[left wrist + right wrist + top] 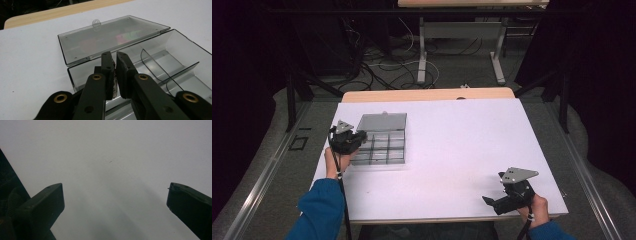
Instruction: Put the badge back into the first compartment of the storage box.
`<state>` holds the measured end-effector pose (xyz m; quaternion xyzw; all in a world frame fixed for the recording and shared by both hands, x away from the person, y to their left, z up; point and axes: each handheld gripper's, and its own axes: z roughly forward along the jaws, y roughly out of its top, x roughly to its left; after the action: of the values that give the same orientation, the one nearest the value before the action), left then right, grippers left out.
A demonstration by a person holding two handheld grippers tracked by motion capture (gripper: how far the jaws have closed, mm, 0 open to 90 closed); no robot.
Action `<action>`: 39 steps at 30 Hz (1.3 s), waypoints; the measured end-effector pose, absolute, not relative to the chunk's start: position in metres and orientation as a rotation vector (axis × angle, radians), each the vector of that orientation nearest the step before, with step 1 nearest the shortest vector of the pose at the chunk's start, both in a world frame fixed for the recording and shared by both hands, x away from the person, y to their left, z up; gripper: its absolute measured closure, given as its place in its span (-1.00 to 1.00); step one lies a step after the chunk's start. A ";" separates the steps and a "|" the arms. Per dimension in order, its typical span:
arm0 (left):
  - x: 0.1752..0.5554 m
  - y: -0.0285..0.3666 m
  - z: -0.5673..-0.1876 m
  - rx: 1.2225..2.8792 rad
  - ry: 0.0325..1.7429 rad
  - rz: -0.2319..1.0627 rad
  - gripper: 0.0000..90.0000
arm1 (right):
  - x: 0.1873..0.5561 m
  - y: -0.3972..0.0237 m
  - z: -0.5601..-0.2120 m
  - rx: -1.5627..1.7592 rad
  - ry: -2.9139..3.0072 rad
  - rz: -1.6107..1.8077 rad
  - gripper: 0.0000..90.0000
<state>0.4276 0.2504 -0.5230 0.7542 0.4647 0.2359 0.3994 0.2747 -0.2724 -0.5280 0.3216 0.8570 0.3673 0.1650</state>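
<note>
A lab or recording room, black curtains around, white-topped table [452,150], a second desk [472,4] behind, many loose cables [387,67] on the grey floor

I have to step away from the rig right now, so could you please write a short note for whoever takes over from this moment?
Left gripper: jaws nearly shut with a thin gap, nothing visibly held, poised over the near-left corner of the compartment box.
Right gripper: jaws wide open and empty, above bare white table near the front right edge.
Box: clear plastic, at the table's left, with its lid folded back flat behind it; the compartments in view look empty.
Done: the lid is open.
Left: probably filling or closing the box; no loose parts are in sight.
</note>
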 end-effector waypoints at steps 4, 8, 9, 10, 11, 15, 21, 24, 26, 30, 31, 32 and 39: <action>0.429 0.250 -0.524 1.920 1.178 0.598 0.90 | 0.275 -0.273 -0.528 0.917 2.445 1.046 -0.98; 0.430 0.250 -0.526 1.926 1.186 0.585 0.90 | 0.275 -0.272 -0.529 0.918 2.434 1.053 -0.98; 0.430 0.250 -0.526 1.932 1.185 0.583 0.90 | 0.275 -0.272 -0.529 0.918 2.434 1.053 -0.98; 0.431 0.250 -0.527 1.929 1.183 0.590 0.90 | 0.275 -0.272 -0.529 0.926 2.430 1.050 -0.98; 0.431 0.250 -0.527 1.934 1.183 0.586 0.90 | 0.275 -0.272 -0.528 0.924 2.436 1.047 -0.98; 0.432 0.249 -0.527 1.948 1.179 0.585 0.90 | 0.275 -0.272 -0.528 0.923 2.442 1.047 -0.98; 0.433 0.248 -0.529 1.965 1.186 0.582 0.89 | 0.274 -0.272 -0.528 0.922 2.442 1.046 -0.98; 0.434 0.247 -0.529 1.976 1.187 0.573 0.89 | 0.275 -0.273 -0.528 0.910 2.446 1.047 -0.98; 0.434 0.247 -0.530 1.979 1.189 0.576 0.89 | 0.275 -0.272 -0.528 0.916 2.443 1.046 -0.98; 0.434 0.246 -0.529 2.002 1.186 0.572 0.89 | 0.275 -0.273 -0.528 0.917 2.443 1.048 -0.98; 0.435 0.246 -0.530 2.001 1.185 0.575 0.89 | 0.275 -0.273 -0.528 0.919 2.446 1.046 -0.98; 0.435 0.245 -0.531 1.994 1.187 0.577 0.89 | 0.275 -0.273 -0.528 0.910 2.446 1.046 -0.98; 0.436 0.244 -0.531 2.024 1.208 0.561 0.89 | 0.274 -0.272 -0.528 0.925 2.440 1.046 -0.98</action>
<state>0.4356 0.2443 -0.5309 0.7820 0.4667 0.2169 0.3517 0.2745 -0.2723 -0.5280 0.3245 0.8561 0.3671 0.1643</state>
